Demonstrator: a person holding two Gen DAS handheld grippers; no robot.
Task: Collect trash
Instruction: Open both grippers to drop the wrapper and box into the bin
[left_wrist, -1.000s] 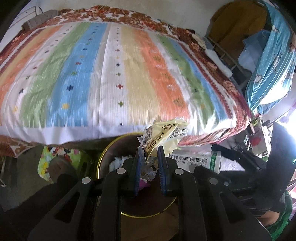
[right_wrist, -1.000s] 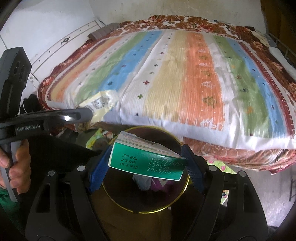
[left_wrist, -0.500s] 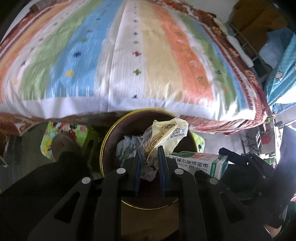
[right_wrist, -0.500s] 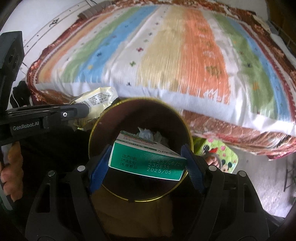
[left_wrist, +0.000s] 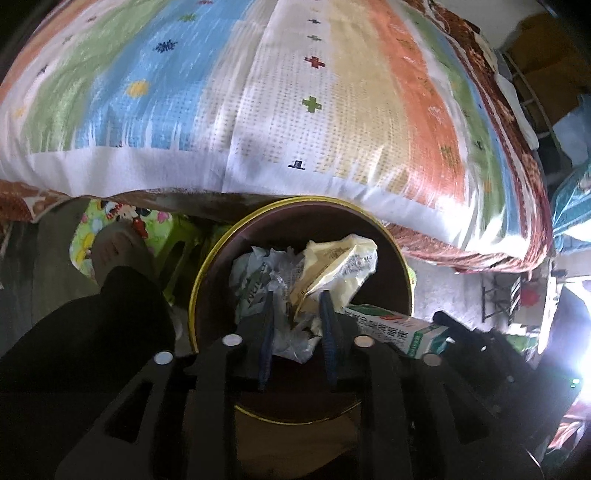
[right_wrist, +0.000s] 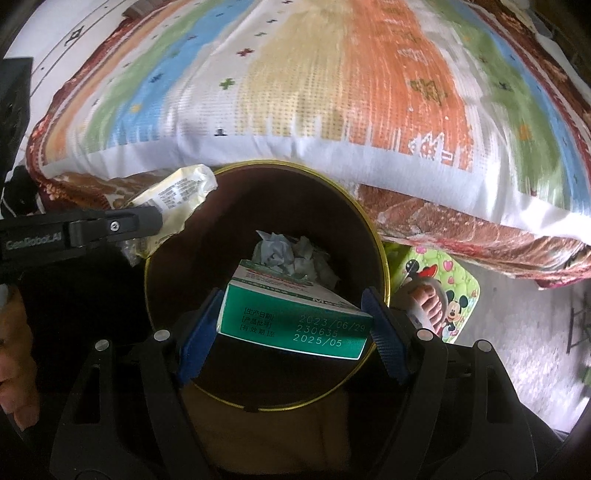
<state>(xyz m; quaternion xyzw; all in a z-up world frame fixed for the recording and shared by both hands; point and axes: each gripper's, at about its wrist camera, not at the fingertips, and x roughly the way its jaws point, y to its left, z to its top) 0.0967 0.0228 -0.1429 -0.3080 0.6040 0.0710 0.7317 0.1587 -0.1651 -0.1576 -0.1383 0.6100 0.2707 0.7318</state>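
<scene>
Now, step in hand: both pieces of trash hang over the bin, and the drop looks to be the next thing.
Bin: round dark brown trash bin with a gold rim (right_wrist: 380, 236), standing on the floor against the edge of the striped bedspread (right_wrist: 332, 92); crumpled grey-white paper (right_wrist: 291, 254) lies at its bottom.
Left gripper (left_wrist: 295, 317): jaws closed on the crumpled pale yellow plastic wrapper (left_wrist: 340, 262), which hangs above the bin's left rim, just inside the edge.
Right gripper (right_wrist: 291, 332): blue pads clamped on the two ends of the green and white cardboard eye-drop box (right_wrist: 295, 325).
Key relation: the box's long axis runs crosswise between the pads, well within the rim; the opening lies straight below it.
Nearer: the right gripper sits more squarely over the middle, so its load should fall clear; the wrapper may catch the rim.
</scene>
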